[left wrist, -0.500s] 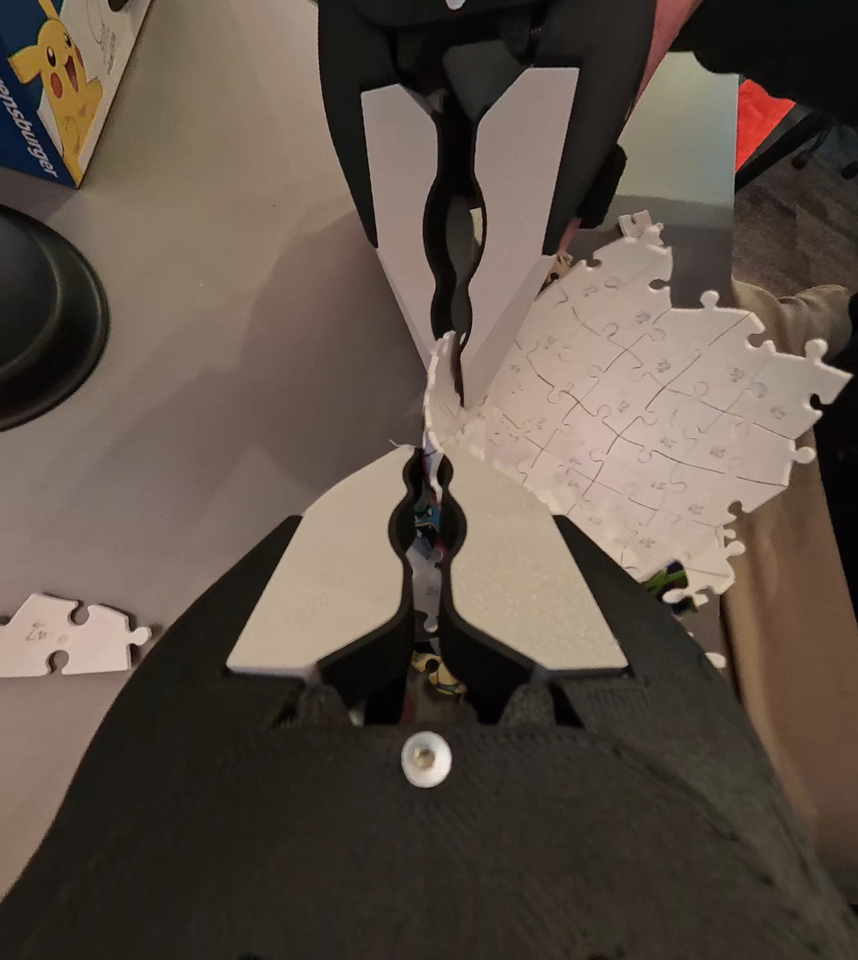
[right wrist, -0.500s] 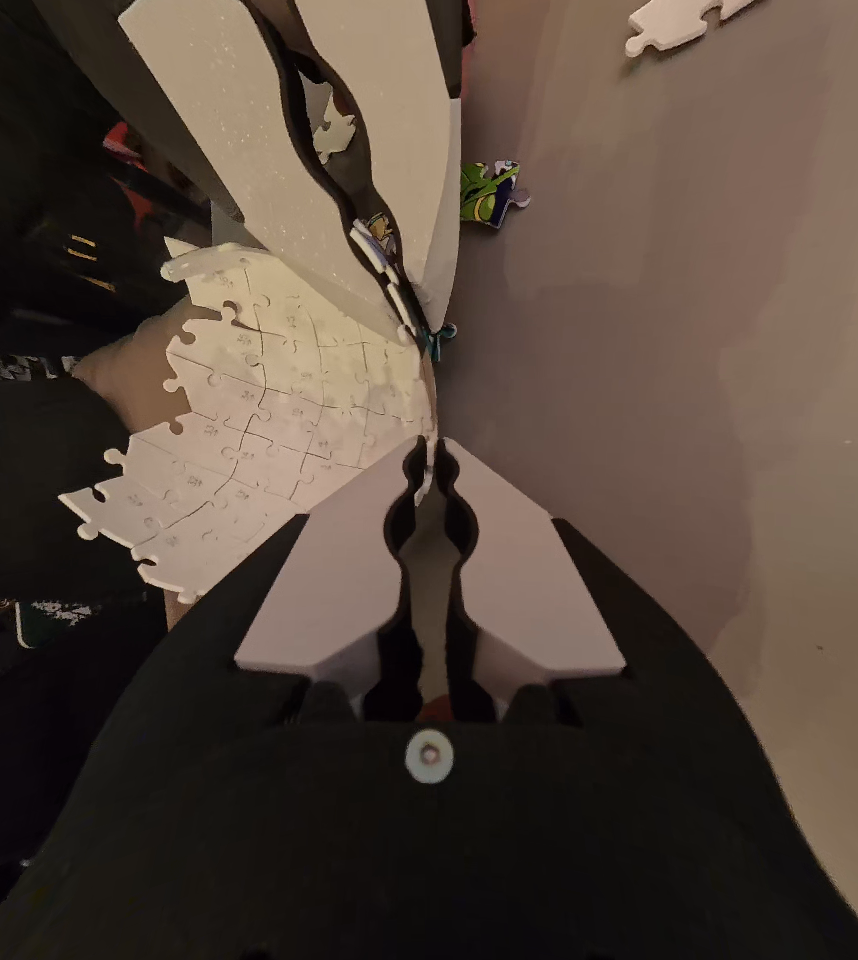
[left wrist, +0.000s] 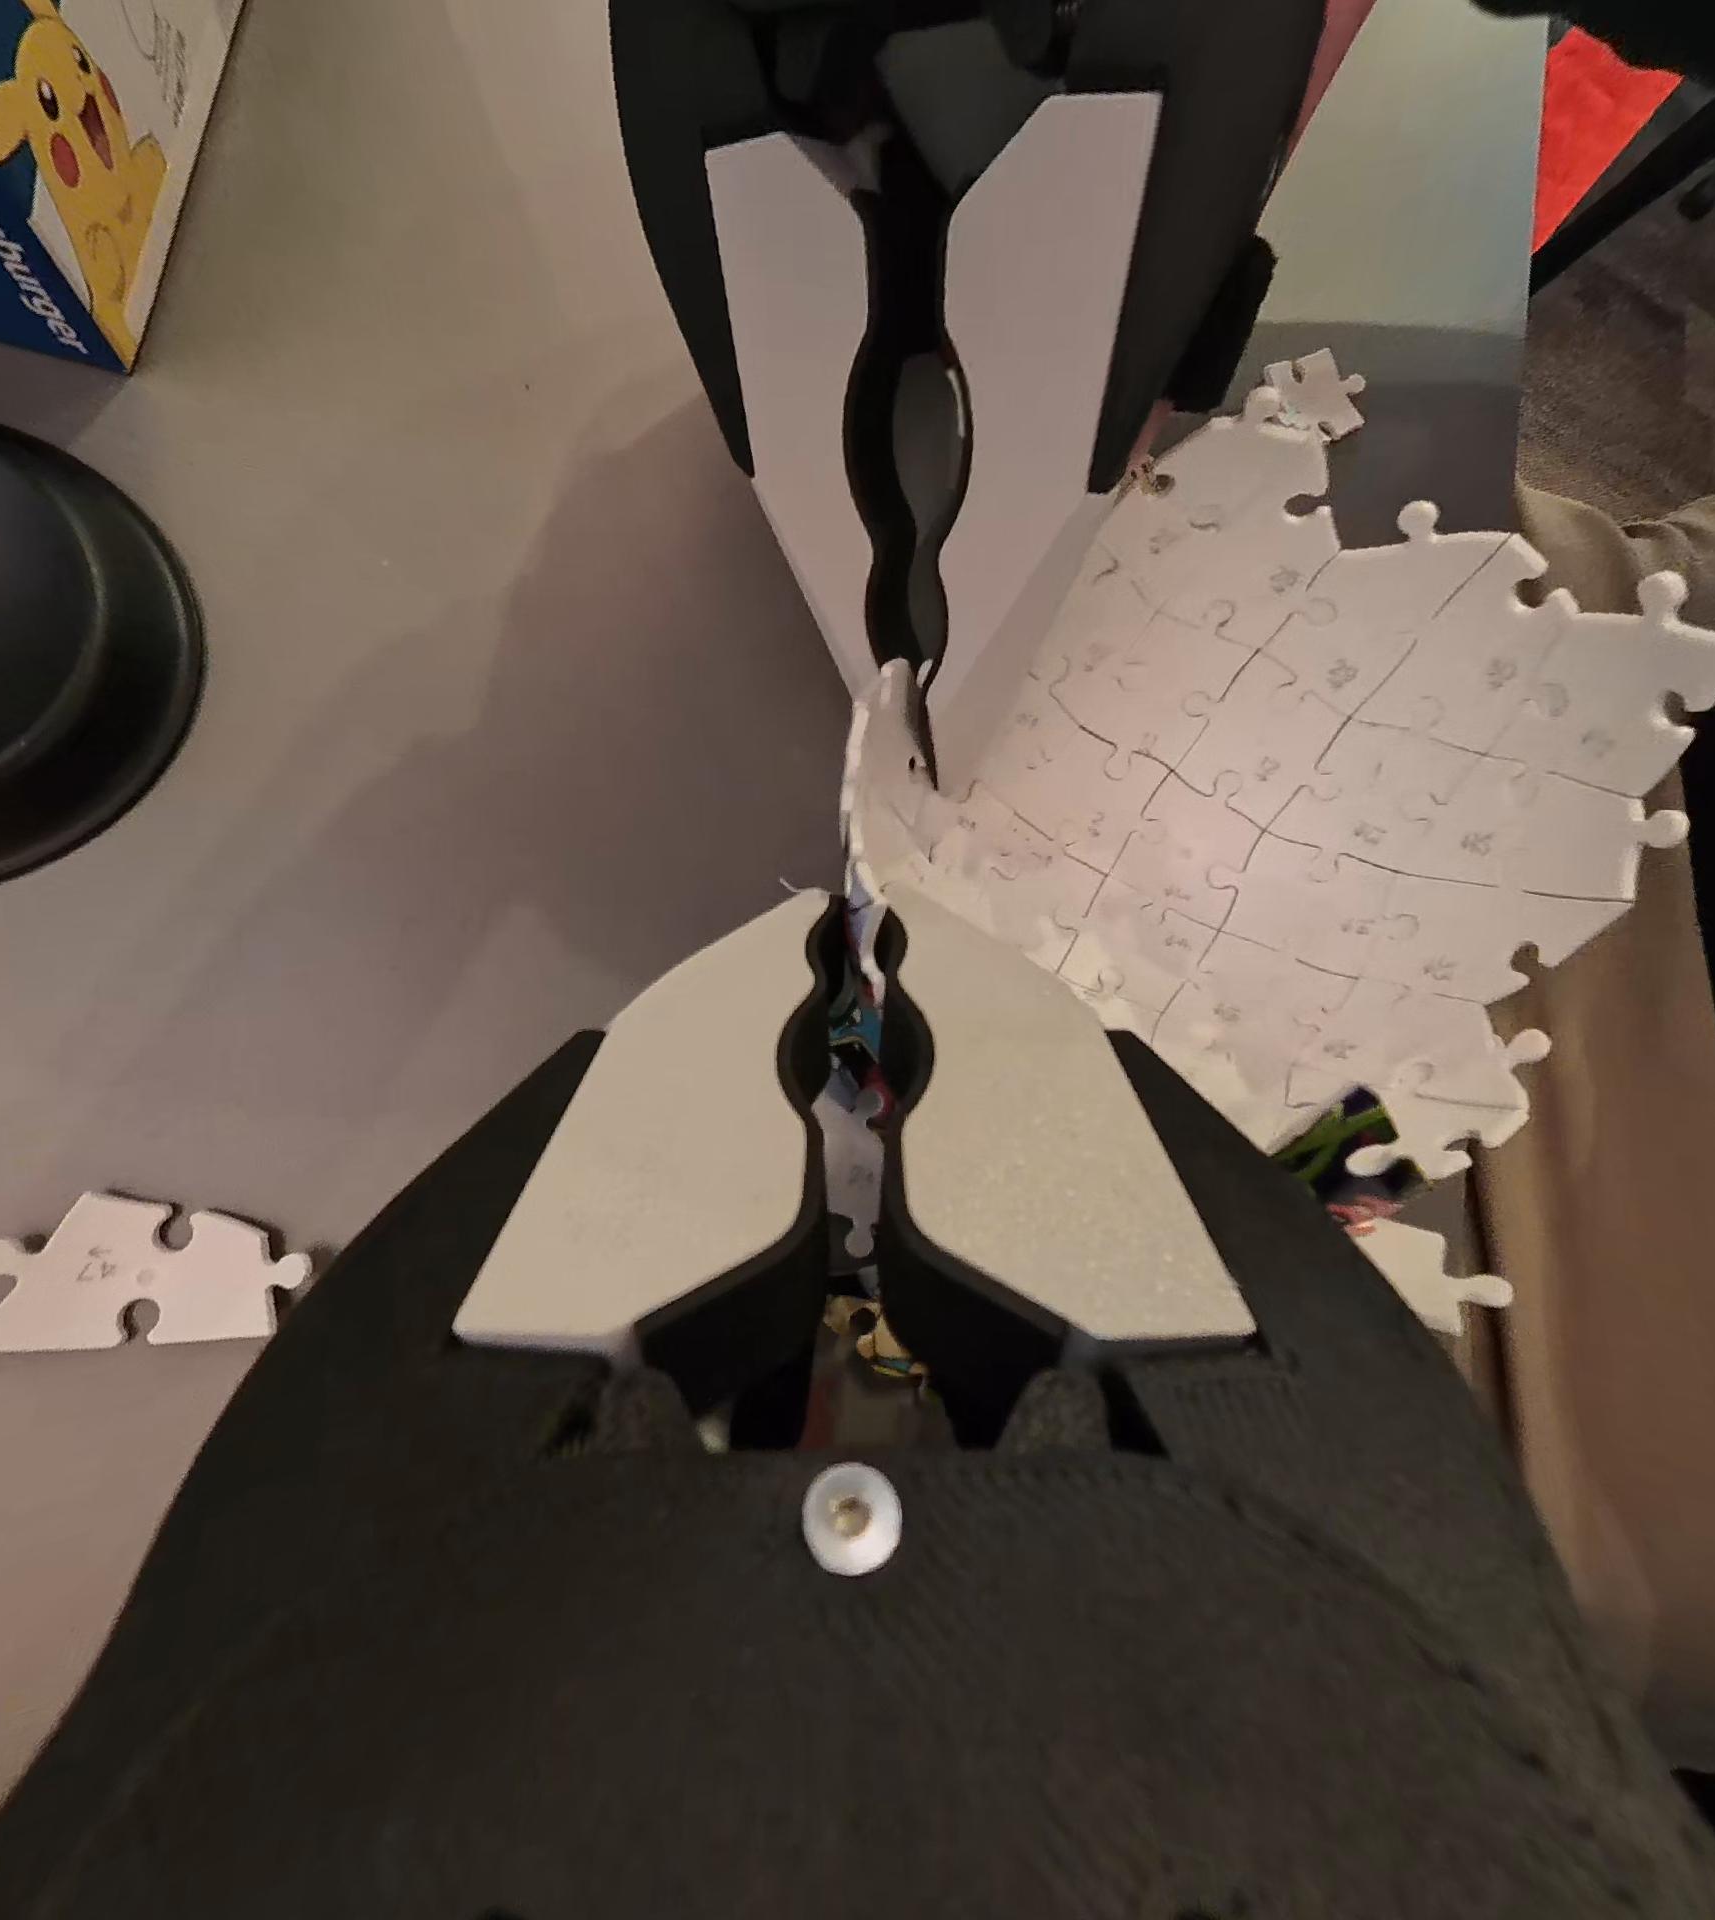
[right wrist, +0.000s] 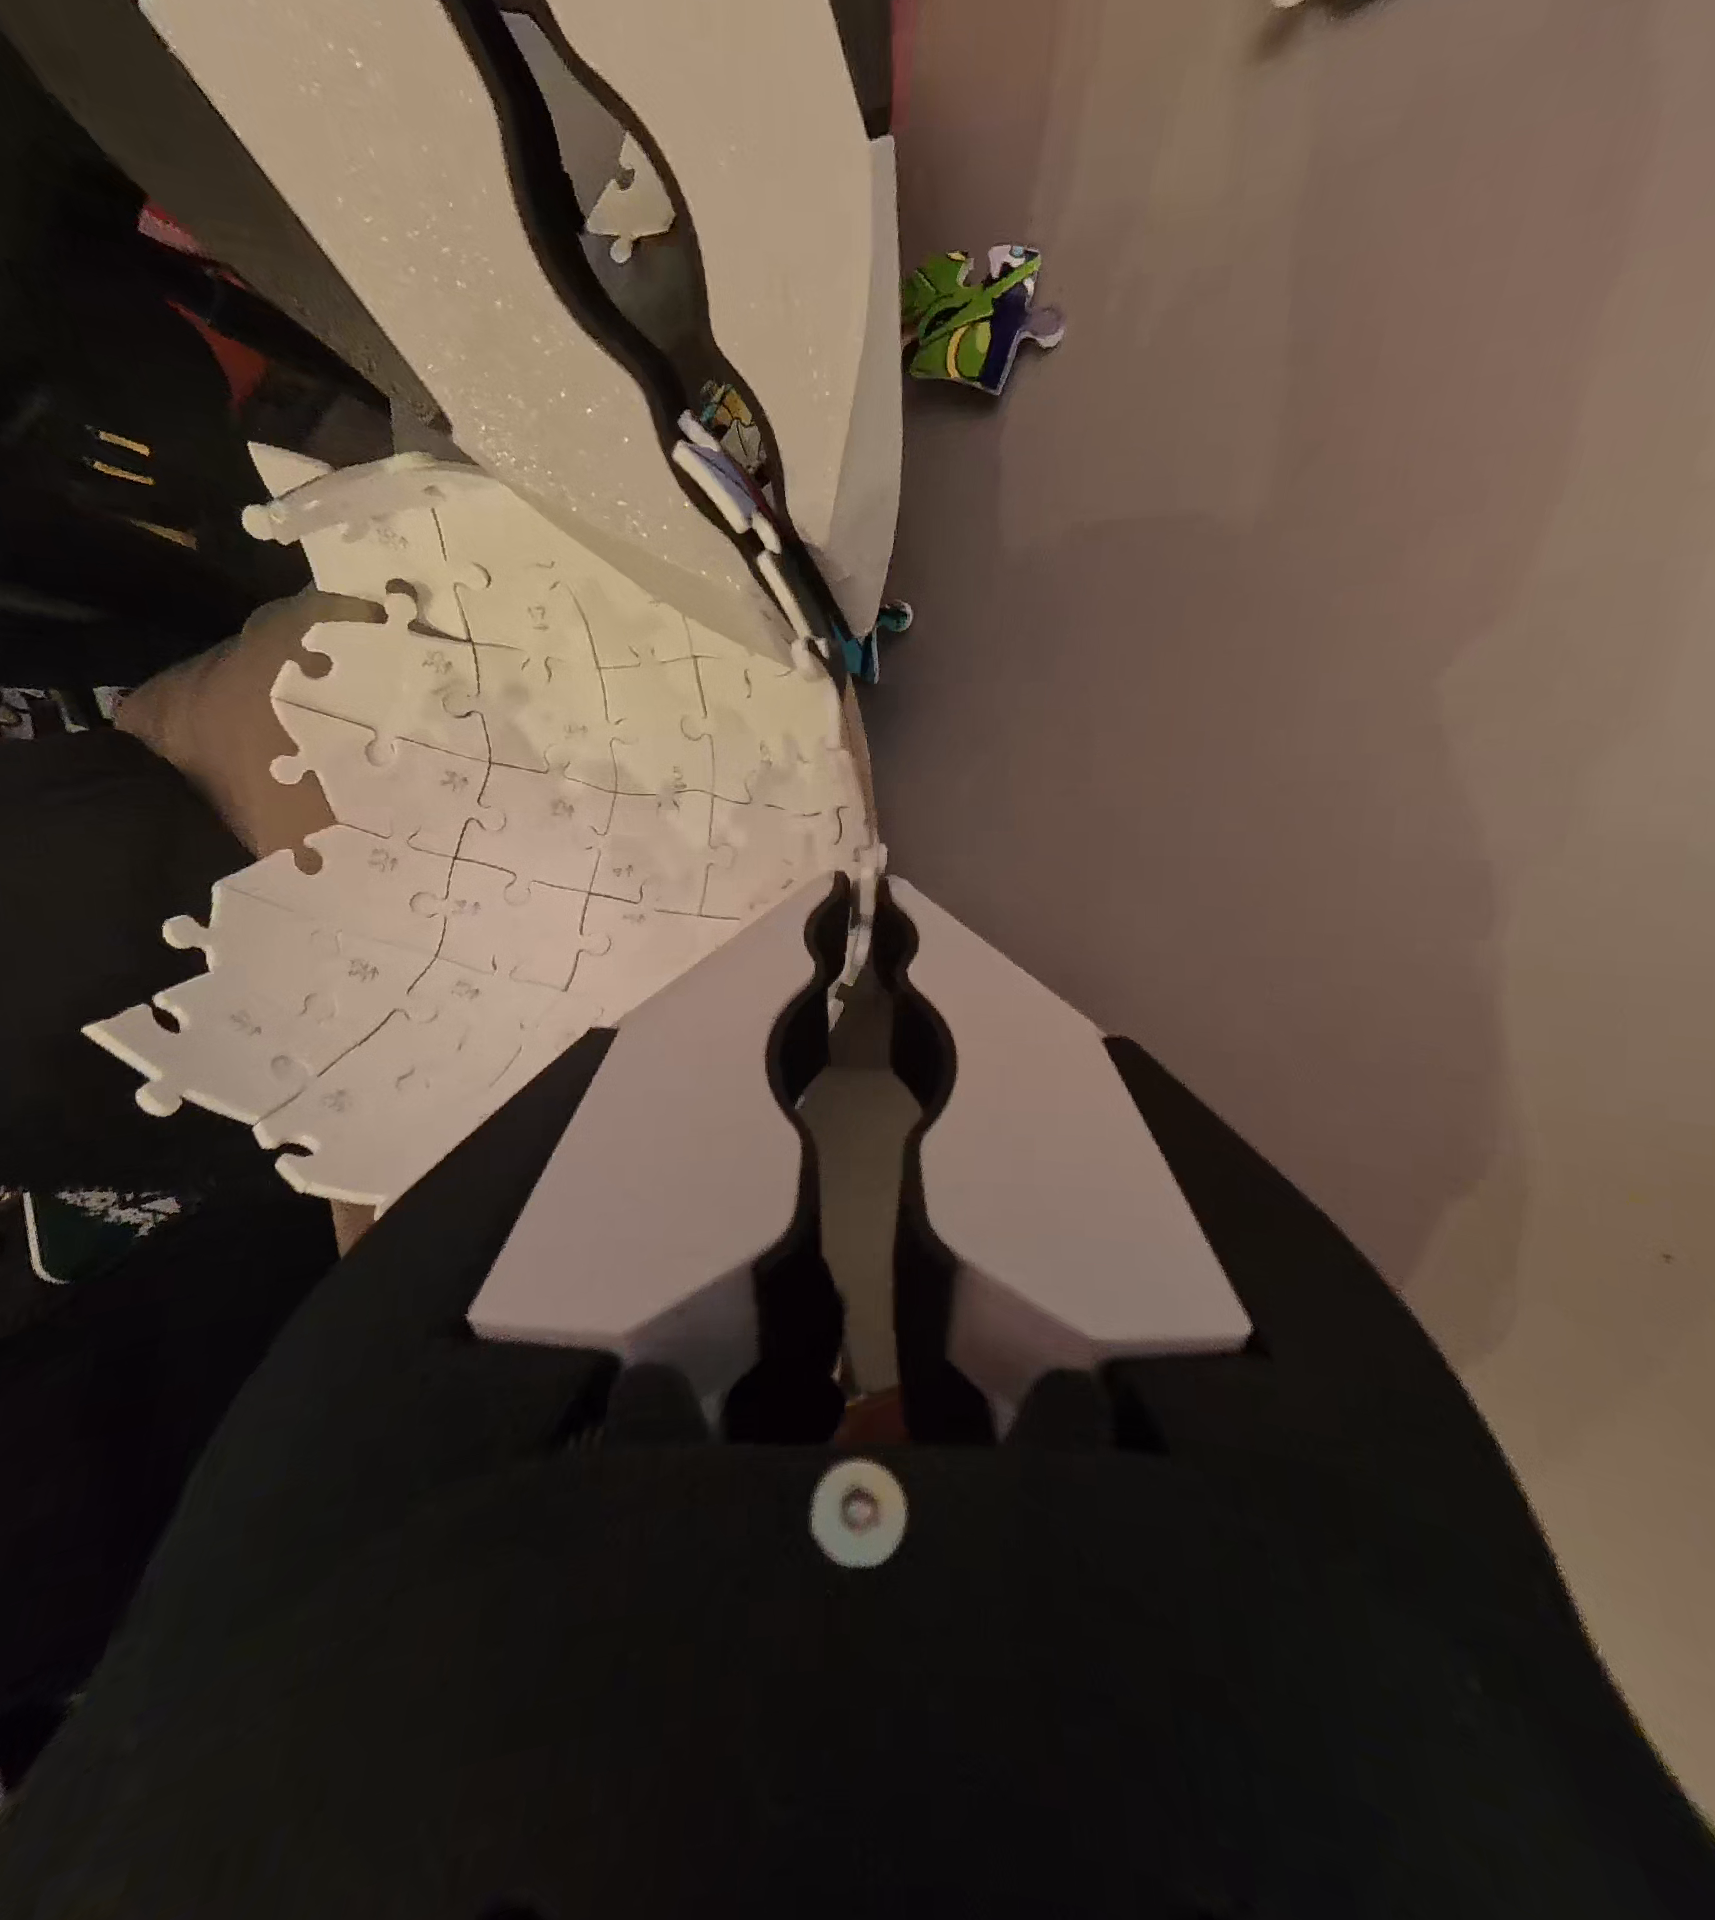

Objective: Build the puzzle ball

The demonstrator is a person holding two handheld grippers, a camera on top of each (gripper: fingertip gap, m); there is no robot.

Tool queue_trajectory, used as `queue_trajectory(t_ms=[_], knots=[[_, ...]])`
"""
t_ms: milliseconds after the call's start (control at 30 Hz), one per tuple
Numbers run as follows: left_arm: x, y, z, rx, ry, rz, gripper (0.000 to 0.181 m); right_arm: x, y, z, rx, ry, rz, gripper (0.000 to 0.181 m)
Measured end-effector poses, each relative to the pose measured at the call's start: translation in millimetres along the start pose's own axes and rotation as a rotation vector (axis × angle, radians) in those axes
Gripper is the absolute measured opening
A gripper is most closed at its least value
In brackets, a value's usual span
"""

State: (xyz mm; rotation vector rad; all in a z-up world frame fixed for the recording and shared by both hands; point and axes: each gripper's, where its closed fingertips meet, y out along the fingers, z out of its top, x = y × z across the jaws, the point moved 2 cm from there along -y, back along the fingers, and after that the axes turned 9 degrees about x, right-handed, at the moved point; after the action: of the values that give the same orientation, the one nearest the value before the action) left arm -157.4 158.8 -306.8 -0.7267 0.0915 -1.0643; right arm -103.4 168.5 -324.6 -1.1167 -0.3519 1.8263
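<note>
Left gripper (left wrist: 863, 925): jaws pressed together on the near edge of the puzzle shell (left wrist: 1352, 810), a curved sheet of joined pieces, white numbered backs up. Right gripper (right wrist: 863, 894): jaws pinching the same edge from the opposite end. Shell held above the grey worktop (left wrist: 479, 644), fanning off to the left gripper's right side, past the worktop edge. Loose white pair (left wrist: 131, 1283) lies on the worktop to the left. Green piece (right wrist: 978, 317) lies face up beyond the shell. Box (left wrist: 53, 156) and black bowl (left wrist: 32, 665) far left.
</note>
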Motion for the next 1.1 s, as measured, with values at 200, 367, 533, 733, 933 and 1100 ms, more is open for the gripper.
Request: queue_trajectory(t_ms=[200,367,533,733,933,1100], knots=[[0.8,-1.3,2.5,0.003,0.012,0.004,0.003,-1.9,-2.4,1.4,0.005,-0.062,-0.013,0.001],[1.1,-1.7,2.1,-0.013,0.023,0.014,0.003,-2.3,-2.8,2.0,0.006,-0.09,-0.029,0.003],[0.5,-1.6,0.5,-0.021,0.019,0.015,0.003,-3.7,-5.8,4.1,0.028,-0.118,-0.041,0.001],[1.3,-1.8,1.2,-0.016,0.014,0.012,0.003,-5.3,-6.6,4.1,0.039,-0.124,-0.034,0.0],[1.9,-2.3,1.7,-0.015,0.018,0.012,0.003,-2.6,-6.1,4.8,0.062,-0.036,-0.027,0.0],[3.2,-1.0,1.6,-0.018,0.016,0.005,0.004,0.4,-5.3,3.7,0.081,0.057,-0.005,0.0]])
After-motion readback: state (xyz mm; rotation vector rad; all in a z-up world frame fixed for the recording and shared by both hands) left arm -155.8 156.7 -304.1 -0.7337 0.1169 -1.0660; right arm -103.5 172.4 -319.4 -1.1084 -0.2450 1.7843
